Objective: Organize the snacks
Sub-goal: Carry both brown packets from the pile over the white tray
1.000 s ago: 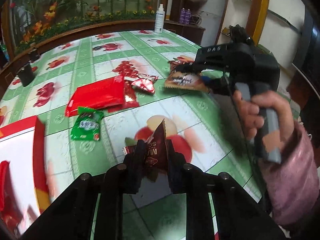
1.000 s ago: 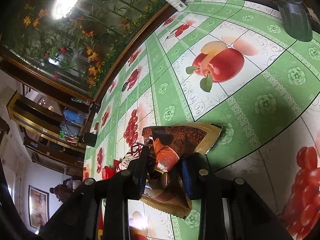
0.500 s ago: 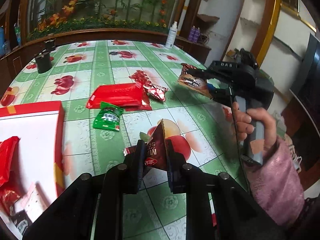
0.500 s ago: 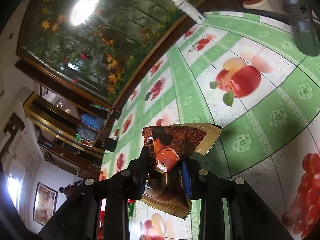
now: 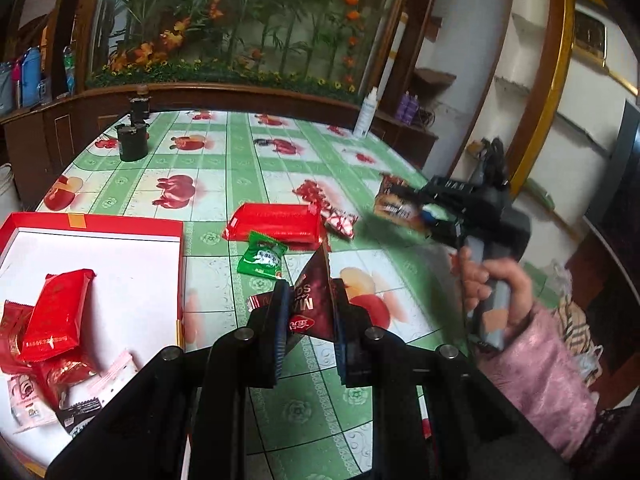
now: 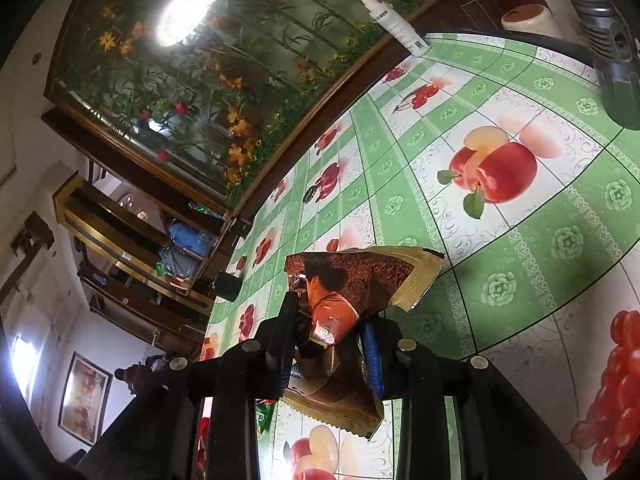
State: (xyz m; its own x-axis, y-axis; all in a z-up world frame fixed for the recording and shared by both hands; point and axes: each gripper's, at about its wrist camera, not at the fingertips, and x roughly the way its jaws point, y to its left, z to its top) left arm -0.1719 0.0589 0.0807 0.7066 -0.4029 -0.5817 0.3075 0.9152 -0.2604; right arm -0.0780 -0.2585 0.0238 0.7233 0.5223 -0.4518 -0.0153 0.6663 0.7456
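Both grippers carry snacks, likely bound for the red box at left: left gripper jaws clamp a maroon packet at lower centre; right gripper jaws grip a brown packet above the worktop.

A tablecloth checked in green and white, printed with red fruit. A red-rimmed white box at the table's left edge holds red packets. Near the middle lie a red packet and a green one. A pink sleeve at the right.
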